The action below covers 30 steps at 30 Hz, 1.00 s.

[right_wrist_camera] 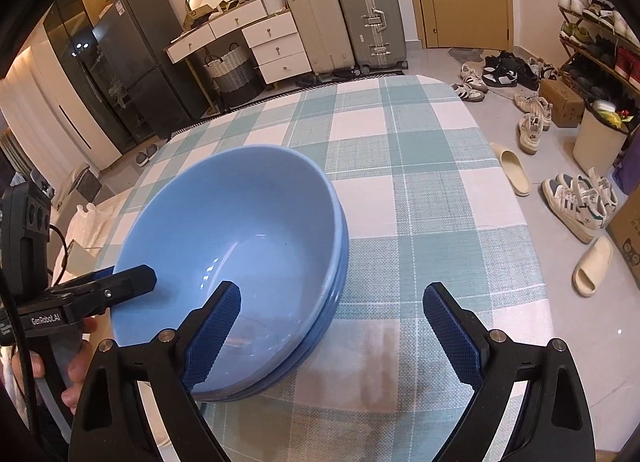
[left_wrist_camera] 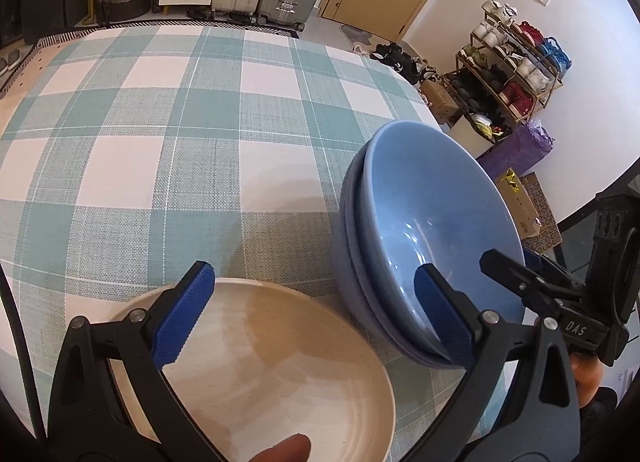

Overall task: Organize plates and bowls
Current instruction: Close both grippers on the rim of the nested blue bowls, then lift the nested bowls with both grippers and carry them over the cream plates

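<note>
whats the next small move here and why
Probably close the right gripper onto the near rim of the stacked glossy blue ceramic bowls: its jaws are open and straddle that rim. The left gripper is open too, over the round cream plate beside them on the green checked tablecloth.

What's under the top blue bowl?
The top blue bowl sits nested in more blue bowls; only their stacked rims show. Their insides and the checked tablecloth beneath them are covered.
</note>
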### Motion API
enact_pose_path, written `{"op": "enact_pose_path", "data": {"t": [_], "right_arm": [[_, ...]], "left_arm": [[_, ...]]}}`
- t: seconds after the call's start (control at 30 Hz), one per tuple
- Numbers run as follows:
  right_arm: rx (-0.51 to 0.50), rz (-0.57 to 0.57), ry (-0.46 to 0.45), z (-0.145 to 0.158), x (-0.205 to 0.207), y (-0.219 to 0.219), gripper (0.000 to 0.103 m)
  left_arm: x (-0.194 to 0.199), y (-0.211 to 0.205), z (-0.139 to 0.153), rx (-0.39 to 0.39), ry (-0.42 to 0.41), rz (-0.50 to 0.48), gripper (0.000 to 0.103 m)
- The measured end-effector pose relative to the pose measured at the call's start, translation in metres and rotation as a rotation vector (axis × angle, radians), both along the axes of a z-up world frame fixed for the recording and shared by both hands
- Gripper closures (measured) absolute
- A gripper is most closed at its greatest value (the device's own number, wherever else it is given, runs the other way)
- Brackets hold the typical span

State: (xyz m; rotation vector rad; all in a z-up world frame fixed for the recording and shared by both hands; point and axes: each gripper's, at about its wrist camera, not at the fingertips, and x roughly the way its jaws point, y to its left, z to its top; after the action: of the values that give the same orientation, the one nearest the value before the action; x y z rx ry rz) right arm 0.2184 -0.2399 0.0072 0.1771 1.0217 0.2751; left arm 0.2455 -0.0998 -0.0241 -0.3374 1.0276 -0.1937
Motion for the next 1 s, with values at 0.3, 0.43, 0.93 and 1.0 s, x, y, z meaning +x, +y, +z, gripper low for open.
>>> {"op": "enact_pose_path", "data": {"t": [0.3, 0.43, 0.93, 1.0], "right_arm": [[0.079, 0.031, 0.027, -0.006, 0.003, 0.004, 0.036], [0.081, 0.044, 0.018, -0.004, 0.001, 0.006, 0.048], [0.043, 0.042, -0.01, 0.003, -0.005, 0.005, 0.066], [0.039, 0.043, -0.013, 0.004, -0.006, 0.005, 0.066]], "left_arm": [[0.001, -0.012, -0.001, -0.052, 0.002, -0.065, 0.028], [-0.001, -0.018, 0.004, -0.053, -0.009, -0.084, 0.042], [-0.005, -0.029, 0.014, -0.015, -0.028, -0.115, 0.067], [-0.006, -0.03, 0.015, -0.009, -0.029, -0.116, 0.067]]}}
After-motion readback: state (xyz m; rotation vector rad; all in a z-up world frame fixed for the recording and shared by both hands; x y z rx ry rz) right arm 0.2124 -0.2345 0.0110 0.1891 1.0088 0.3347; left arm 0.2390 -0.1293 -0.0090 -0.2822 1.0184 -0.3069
